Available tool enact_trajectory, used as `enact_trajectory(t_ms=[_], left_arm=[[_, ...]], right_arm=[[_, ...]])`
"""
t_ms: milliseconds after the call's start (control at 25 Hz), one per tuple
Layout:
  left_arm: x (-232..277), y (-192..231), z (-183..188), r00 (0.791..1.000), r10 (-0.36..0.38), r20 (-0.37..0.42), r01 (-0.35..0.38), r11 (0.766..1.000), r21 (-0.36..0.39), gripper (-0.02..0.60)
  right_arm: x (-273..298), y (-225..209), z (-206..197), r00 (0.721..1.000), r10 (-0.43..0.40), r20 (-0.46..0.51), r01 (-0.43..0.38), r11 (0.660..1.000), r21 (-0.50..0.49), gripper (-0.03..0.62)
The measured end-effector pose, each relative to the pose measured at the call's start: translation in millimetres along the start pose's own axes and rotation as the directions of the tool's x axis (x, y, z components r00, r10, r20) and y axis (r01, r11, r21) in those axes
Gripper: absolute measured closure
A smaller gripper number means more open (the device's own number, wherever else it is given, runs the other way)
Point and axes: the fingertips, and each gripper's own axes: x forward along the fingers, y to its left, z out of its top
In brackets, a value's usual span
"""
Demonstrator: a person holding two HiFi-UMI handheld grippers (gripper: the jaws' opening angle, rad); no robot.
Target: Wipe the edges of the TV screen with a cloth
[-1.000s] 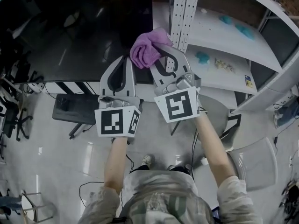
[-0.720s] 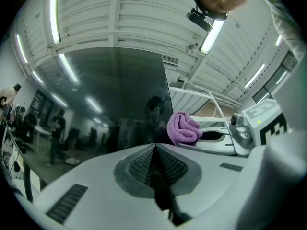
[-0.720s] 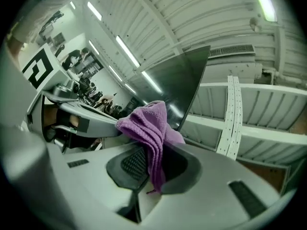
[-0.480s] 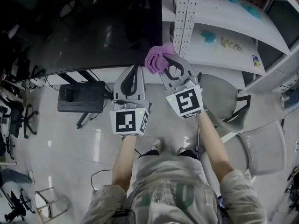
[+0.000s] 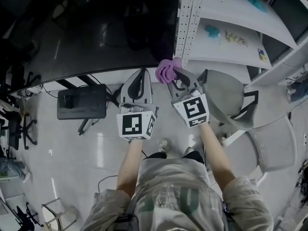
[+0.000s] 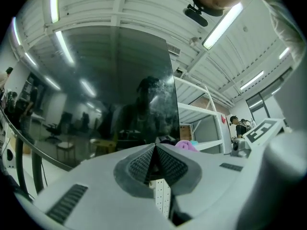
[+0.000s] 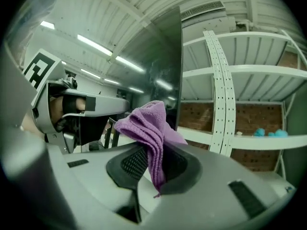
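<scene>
A: At left in the head view, TV screen (image 5: 96, 32), dark, filling the upper left. Below it, on the floor, black box (image 5: 82, 101).
B: Left gripper (image 5: 139, 72)?
A: Just under the screen's lower edge. Fingers (image 6: 138, 165) pressed together, nothing between.
B: And the cloth (image 5: 166, 70)?
A: Purple, bunched, at the screen's lower right corner, beside the white perforated upright (image 5: 185, 23). Touching the edge or just off it: cannot tell.
B: Held how?
A: Pinched in the right gripper (image 5: 175, 75), fingers (image 7: 133, 164) clamped on a fold, loose bulk spilling above the tips. Further right, white shelves (image 5: 250, 44) and grey chair (image 5: 224, 96).
</scene>
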Motion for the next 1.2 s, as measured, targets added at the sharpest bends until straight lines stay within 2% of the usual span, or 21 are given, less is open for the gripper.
enact_trajectory(t_ms=[280,440,520,600,720,880,1040,1200], left_arm=[[1,19,-25,0.999,-0.033,-0.042,0.031,0.998,-0.053,0.566],[2,29,-30,0.998,-0.045,-0.053,0.042,0.997,-0.061,0.566],[0,34,-32,0.998,-0.045,-0.053,0.042,0.997,-0.062,0.566],[-4,37,-34,0.998,-0.042,-0.055,0.038,0.997,-0.063,0.566],[-6,41,-39,0.998,-0.028,-0.061,0.023,0.997,-0.074,0.566],[-9,45,-45,0.997,-0.015,-0.073,0.009,0.997,-0.077,0.566],[-16,49,-46,0.996,-0.025,-0.088,0.018,0.997,-0.072,0.566],[-34,67,-44,0.995,-0.003,-0.103,-0.004,0.998,-0.067,0.566]], right_arm=[[-4,0,-19,0.996,-0.088,-0.006,0.088,0.984,0.156,0.531],[-16,-13,-28,0.982,-0.189,-0.010,0.185,0.946,0.266,0.531],[-19,-21,-40,0.969,-0.241,-0.047,0.243,0.919,0.312,0.531],[-19,-24,-58,0.960,-0.257,-0.109,0.279,0.898,0.340,0.531],[-10,-15,-69,0.962,-0.221,-0.160,0.261,0.914,0.311,0.531],[6,6,-61,0.974,-0.172,-0.146,0.208,0.935,0.288,0.531],[27,25,-51,0.981,-0.134,-0.139,0.162,0.964,0.210,0.531],[43,41,-43,0.982,-0.120,-0.148,0.148,0.969,0.198,0.531]])
